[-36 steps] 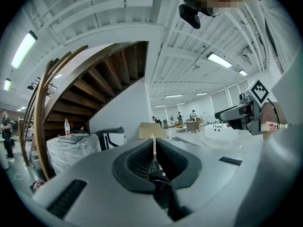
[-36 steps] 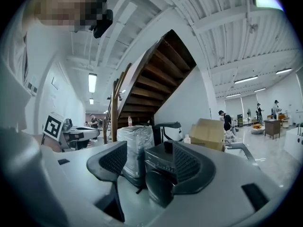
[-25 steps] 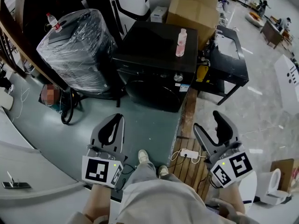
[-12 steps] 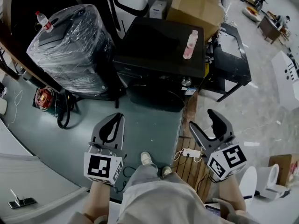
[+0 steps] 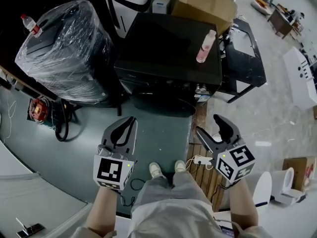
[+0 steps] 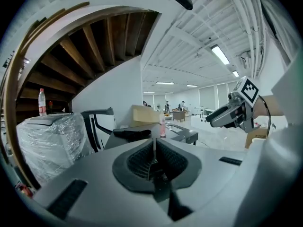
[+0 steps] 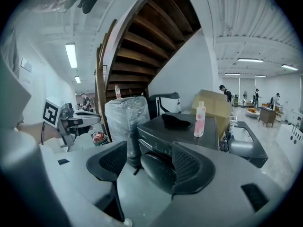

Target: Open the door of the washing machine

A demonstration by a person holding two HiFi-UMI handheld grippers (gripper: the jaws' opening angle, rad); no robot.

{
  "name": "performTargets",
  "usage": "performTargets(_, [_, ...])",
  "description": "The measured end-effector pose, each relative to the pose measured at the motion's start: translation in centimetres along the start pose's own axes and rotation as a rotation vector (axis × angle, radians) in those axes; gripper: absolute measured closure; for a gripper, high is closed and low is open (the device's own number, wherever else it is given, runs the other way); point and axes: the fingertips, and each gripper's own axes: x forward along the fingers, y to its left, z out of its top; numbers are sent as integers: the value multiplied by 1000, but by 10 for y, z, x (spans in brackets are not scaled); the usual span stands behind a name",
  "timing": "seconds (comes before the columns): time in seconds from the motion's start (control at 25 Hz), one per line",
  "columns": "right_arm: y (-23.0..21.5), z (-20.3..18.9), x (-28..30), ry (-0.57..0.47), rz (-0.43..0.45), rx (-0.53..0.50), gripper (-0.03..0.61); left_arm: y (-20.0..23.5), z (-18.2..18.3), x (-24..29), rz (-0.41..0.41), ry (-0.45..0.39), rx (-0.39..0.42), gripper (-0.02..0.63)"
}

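Black washing machine (image 5: 168, 48) stands well ahead on the floor, its door (image 7: 157, 171) shut; a hard tug from the open, empty right tool (image 5: 209, 125), left tool (image 5: 128, 123) closed, could topple the pink bottle (image 5: 205, 47) on top.

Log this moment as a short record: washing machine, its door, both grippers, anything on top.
washing machine: black front-loader, on the floor ahead of the person
door: round, looks shut, nothing touching it
left gripper: jaws together, empty, short of the machine
right gripper: jaws apart, empty, short of the machine
on top: pink bottle, upright, near the right edge
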Motion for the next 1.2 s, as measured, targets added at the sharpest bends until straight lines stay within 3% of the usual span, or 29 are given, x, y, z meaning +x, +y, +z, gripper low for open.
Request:
performTargets(0.28, [-39,-42,59,99,11,34,267,-3,-39,54,-29,85,-42,581])
performTargets(0.76, [-106,-130,142,294,86,-1,267,-34,-101,152,-29,205,-114,581])
performTargets(1.2, [-153,-203,211,384,133,8,267,-49,-186,221,-23,327,-197,583])
